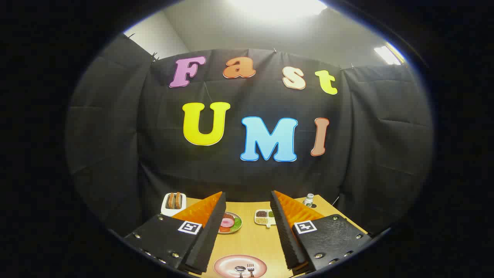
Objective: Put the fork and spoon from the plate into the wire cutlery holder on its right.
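Open and empty, the claw [247,231] hovers above the table [251,239], its fingers spread wide. Between them and low lies the pink plate [222,266] with the spoon [240,269] and fork [251,269] side by side. Both seem to lie with heads toward the far wall, long axis along the fingers, though they look small. No pickup has begun; next the claw must descend over one handle.

Gripper view: raised well above the tabletop [247,239], near its front edge, facing the booth's back wall [247,173].
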`<state>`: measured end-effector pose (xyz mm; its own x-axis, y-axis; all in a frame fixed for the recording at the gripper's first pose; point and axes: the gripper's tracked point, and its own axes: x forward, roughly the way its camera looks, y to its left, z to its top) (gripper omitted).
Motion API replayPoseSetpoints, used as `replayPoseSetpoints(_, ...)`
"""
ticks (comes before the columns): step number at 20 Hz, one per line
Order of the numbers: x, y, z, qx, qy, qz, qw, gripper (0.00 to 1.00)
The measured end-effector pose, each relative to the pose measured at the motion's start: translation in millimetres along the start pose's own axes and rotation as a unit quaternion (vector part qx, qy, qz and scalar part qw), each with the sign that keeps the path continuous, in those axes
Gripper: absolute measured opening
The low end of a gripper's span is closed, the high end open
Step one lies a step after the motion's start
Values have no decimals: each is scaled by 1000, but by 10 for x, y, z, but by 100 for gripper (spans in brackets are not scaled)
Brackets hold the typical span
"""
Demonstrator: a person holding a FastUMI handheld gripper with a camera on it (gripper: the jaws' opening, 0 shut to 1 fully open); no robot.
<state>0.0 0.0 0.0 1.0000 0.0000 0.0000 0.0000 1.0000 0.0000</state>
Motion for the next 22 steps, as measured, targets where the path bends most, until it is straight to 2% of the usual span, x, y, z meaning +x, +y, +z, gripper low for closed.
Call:
replayPoseSetpoints(14,13,-152,31,3,-24,-9,1000,72)
replayPoseSetpoints(17,38,-129,-71,0,-11,-10,1000,72)
replayPoseSetpoints(22,106,-50,-585,-9,62,-9,998,72)
